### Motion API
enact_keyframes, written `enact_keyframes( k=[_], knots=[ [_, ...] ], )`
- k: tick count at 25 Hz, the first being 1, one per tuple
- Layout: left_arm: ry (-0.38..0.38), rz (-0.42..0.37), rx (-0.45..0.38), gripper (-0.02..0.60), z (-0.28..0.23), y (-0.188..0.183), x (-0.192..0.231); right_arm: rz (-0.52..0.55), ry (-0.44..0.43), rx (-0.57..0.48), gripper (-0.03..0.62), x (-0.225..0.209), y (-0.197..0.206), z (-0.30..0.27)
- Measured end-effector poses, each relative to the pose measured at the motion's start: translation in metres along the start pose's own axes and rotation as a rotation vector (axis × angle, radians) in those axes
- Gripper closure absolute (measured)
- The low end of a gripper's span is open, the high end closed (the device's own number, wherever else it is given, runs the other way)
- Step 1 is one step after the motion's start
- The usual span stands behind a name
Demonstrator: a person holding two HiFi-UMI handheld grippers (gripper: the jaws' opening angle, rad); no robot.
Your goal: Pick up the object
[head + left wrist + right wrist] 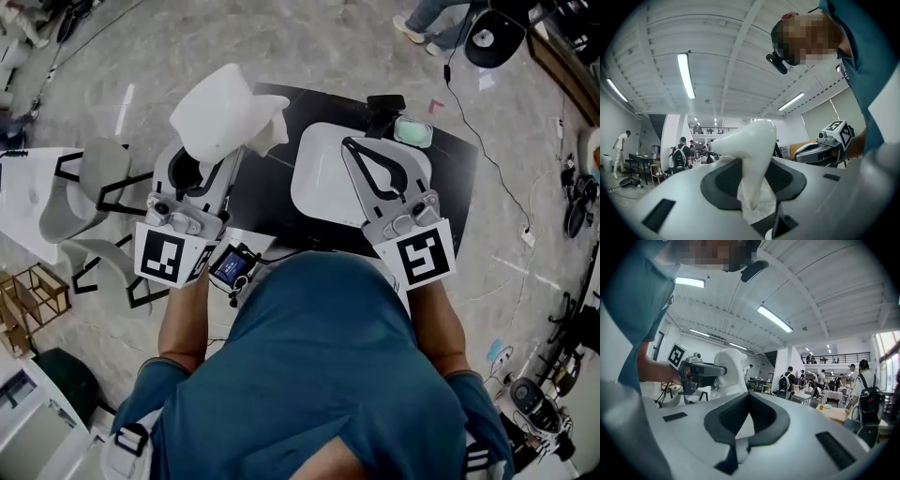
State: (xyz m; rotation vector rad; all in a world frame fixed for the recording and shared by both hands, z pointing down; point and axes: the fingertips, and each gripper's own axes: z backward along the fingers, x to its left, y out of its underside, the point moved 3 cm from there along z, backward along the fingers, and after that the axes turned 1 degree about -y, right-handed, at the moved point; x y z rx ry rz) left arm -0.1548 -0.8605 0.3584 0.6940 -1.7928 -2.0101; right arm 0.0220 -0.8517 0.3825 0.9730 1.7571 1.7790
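The object is a smooth white moulded shape (225, 117) with a thin crumpled lower part. It is held up off the table in my left gripper (204, 167). In the left gripper view the jaws (752, 187) are shut on that thin part and the white shape (750, 150) rises above them. My right gripper (349, 143) hangs over a white tray (314, 183), its fingertips touching and nothing between them. In the right gripper view the jaws (749, 397) meet at the far end, with the white object (731, 369) and left gripper (701, 373) off to the left.
The white tray lies on a black table (455, 169). At its far edge sit a pale green item (412, 131) and a black device (384, 103). White chairs (89, 187) stand to the left, a wooden frame (33, 295) lower left. People and tables fill the hall behind.
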Motion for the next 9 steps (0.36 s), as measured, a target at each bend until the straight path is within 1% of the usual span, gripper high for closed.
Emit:
enact_keyframes(
  k=[9],
  knots=[
    [0.007,-0.019,0.002,0.436,0.0055,-0.0056,-0.0071,0.000,0.005,-0.002,0.580,0.0052,-0.0030,0.0077]
  ],
)
